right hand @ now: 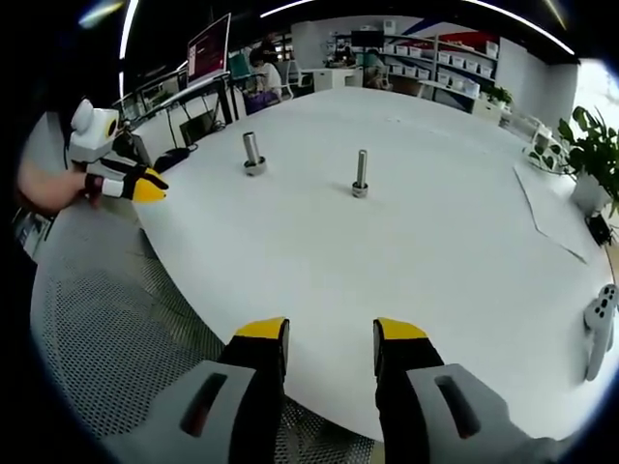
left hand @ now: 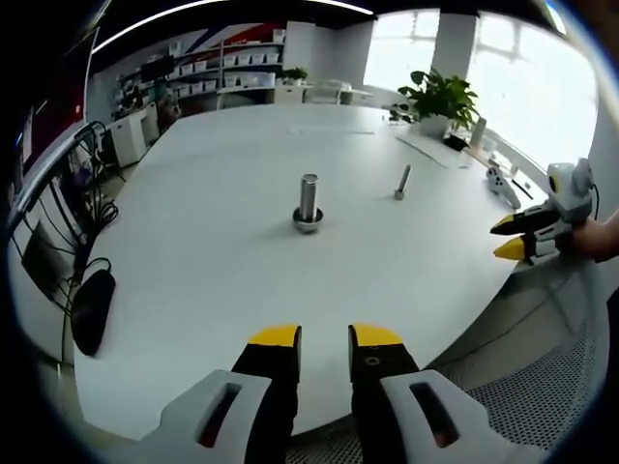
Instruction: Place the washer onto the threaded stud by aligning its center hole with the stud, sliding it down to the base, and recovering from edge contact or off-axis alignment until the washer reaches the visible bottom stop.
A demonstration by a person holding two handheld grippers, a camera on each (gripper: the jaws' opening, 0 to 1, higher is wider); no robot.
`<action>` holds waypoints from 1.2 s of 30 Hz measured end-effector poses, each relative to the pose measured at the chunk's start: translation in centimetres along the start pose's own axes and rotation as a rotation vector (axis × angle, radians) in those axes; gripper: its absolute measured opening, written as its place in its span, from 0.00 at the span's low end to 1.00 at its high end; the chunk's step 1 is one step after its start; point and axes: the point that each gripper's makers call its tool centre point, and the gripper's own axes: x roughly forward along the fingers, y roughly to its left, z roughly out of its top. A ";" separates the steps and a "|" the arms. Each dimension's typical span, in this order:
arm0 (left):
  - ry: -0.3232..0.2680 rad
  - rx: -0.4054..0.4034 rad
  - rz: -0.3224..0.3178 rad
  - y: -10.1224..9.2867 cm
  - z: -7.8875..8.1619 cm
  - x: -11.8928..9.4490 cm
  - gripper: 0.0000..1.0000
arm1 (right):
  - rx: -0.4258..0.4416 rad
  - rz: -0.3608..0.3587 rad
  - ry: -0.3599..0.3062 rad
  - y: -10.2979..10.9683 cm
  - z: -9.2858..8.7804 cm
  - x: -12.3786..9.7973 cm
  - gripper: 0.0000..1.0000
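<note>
Both grippers hang back at the near edge of the big white counter (left hand: pixel 213 261), and nothing is in hand. The left gripper (left hand: pixel 324 336) has its yellow-tipped jaws parted with bare counter showing in the gap; the right gripper (right hand: pixel 330 331) has its jaws spread a touch wider, also holding nothing. Out in the middle stand two upright pieces, well apart from each other: a thick steel post (left hand: pixel 309 197) on a flanged base (left hand: pixel 308 222), and a slimmer threaded stud (left hand: pixel 401 182), which from the right gripper view rises from a small ring at its foot (right hand: pixel 360 190). Whether that ring is the washer already seated or just the stud's own base, I can't tell from here; it's too small, and I can't spot a loose washer lying on the counter. A potted plant (left hand: pixel 440 97) sits at the far rim and a white handheld controller (right hand: pixel 601 329) lies off near the right-hand edge. As I read it, the danger is picking the wrong upright, as the two look alike at this range. If a washer does come in, a tilted approach could catch its edge on the stud's top and bind on the threads, or a hard nudge could tip the slim stud over.
</note>
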 end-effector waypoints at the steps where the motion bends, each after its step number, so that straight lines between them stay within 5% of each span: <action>1: 0.001 0.000 -0.001 0.0 0.0 0.0 0.17 | 0.002 0.000 0.001 0.0 0.0 0.0 0.37; 36: 0.024 0.007 -0.006 -0.2 -0.4 0.1 0.16 | 0.008 0.005 -0.006 0.0 0.1 0.0 0.37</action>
